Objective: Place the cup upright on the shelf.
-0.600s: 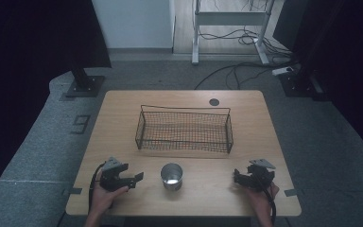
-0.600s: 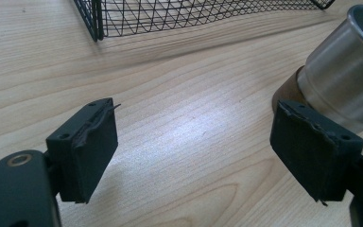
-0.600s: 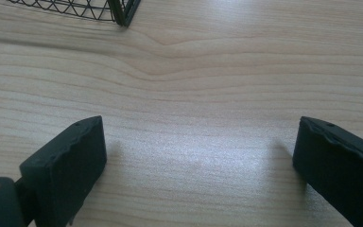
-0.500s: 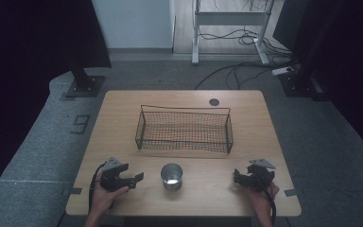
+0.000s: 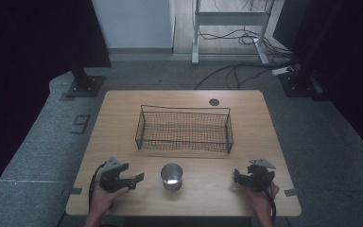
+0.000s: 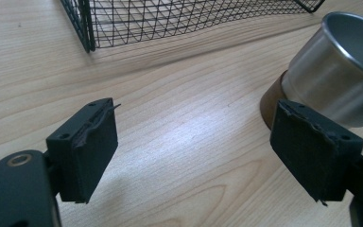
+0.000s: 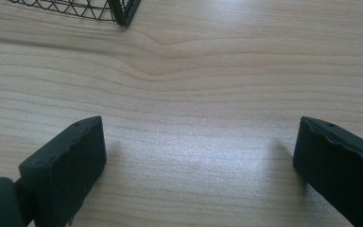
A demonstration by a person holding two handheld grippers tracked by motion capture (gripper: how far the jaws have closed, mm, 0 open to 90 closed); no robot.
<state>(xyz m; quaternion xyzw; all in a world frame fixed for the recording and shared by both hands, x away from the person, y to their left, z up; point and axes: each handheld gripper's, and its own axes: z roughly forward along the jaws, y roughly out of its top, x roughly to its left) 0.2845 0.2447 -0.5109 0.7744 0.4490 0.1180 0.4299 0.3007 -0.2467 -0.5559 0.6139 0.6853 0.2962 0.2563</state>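
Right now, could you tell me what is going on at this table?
A person sits at a wooden table, holding a two-jaw gripper in each hand. The left gripper rests beside a steel cup and points towards it, jaws spread with nothing between them. The right gripper lies on the other side of the cup, also open and empty. A wire basket stands behind the cup with nothing in it. Nothing is being held at the moment.

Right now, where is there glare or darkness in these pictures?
High view: the room's edges are nearly black, and the metal cup glints inside. Left gripper view: a pale sheen on the table, and the cup's wall shines. Right gripper view: soft glare on the wood between the fingers.
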